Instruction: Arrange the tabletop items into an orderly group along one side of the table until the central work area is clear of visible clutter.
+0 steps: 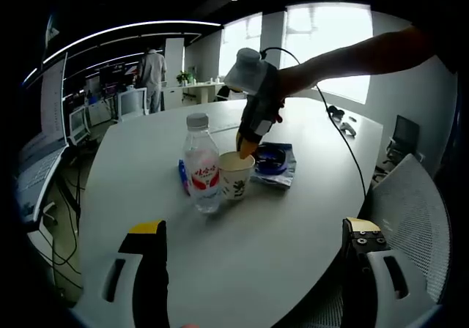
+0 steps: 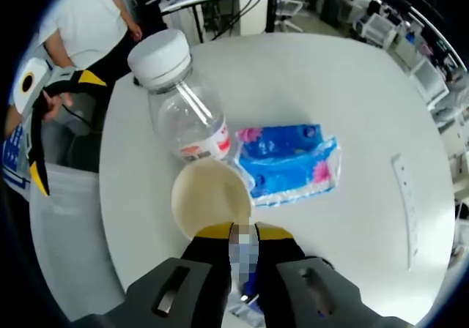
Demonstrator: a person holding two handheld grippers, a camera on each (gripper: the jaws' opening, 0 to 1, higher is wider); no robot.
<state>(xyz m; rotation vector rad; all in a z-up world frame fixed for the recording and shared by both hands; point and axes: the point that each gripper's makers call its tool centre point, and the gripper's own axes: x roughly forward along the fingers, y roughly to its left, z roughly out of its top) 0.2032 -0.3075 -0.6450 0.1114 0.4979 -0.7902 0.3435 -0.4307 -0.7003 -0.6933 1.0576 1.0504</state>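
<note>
A clear water bottle (image 1: 201, 168) (image 2: 182, 97) with a white cap and red label stands upright on the white oval table (image 1: 293, 229) (image 2: 352, 72). A paper cup (image 1: 236, 176) (image 2: 209, 196) stands right beside it. My right gripper (image 1: 245, 151) (image 2: 244, 233) comes down from above, shut on the cup's rim. A blue tissue pack (image 1: 275, 164) (image 2: 289, 159) lies just past the cup. My left gripper (image 1: 254, 227) (image 2: 66, 127) is open wide near the table's edge, well short of the bottle, with nothing between its jaws.
A small blue item (image 1: 182, 174) lies behind the bottle. A dark object with a cable (image 1: 343, 124) and a white strip (image 2: 405, 203) lie further along the table. A mesh chair (image 1: 410, 211) stands at the edge. A person (image 1: 152, 75) stands far back.
</note>
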